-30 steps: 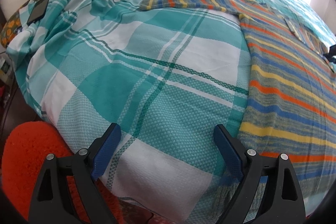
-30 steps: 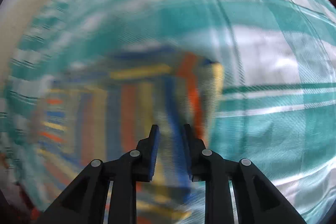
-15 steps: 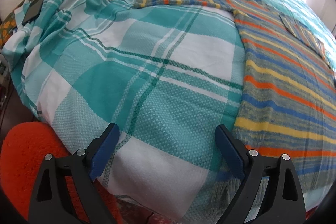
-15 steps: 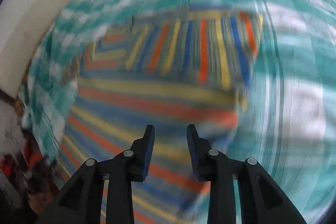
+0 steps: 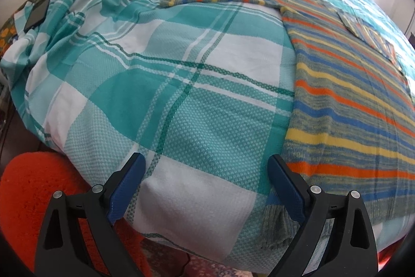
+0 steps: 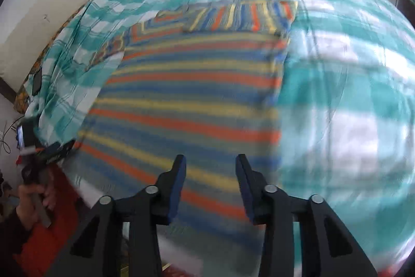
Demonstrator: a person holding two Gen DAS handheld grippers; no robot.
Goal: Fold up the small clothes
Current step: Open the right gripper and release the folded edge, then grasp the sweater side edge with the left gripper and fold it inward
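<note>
Teal plaid bed (image 5: 181, 100), striped sweater (image 5: 350, 108) and phone (image 5: 37, 13) on top.

Your left tool (image 5: 205, 183) points steeply downward with its blue-padded fingers (image 5: 127, 183) spread wide and nothing between them. Your right tool (image 6: 210, 186) also tilts downward; its jaws are opening, the gap is moderate, and no cloth sits between the pads. In the right wrist view your left hand (image 6: 33, 201) shows at the lower left edge, wrapped around that tool's handle, with a red sleeve (image 6: 52, 238) just below it.
</note>
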